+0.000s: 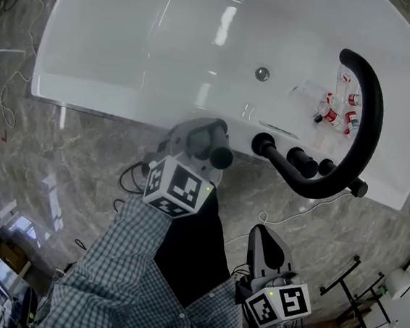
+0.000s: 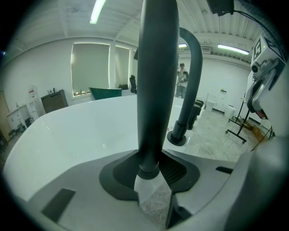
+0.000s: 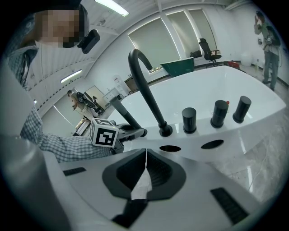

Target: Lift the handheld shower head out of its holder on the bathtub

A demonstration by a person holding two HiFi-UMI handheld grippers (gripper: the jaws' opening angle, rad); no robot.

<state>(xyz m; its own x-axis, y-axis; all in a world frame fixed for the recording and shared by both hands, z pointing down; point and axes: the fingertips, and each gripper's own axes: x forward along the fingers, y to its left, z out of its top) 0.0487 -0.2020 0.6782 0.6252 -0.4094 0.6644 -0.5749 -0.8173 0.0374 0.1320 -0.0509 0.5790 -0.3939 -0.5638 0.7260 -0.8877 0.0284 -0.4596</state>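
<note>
- Left hand-held gripper [image 1: 207, 141], at the middle of the head view, is clamped on the handheld shower head [image 2: 156, 81]; the black handle runs straight up between its jaws
- shower head held clear of the bathtub [image 1: 167, 39] ledge, left of the curved black spout [image 1: 369, 104]; two open holes [image 3: 170, 148] show in the ledge near three black knobs [image 3: 189, 119]
- right hand-held gripper [image 3: 145, 176], at the lower right of the head view, has its jaws together on nothing; it hangs well apart from the tub

White bathtub [image 1: 130, 42], black shower head [image 2: 156, 90], grey veined floor [image 1: 82, 154], checked sleeve [image 1: 114, 266]
</note>
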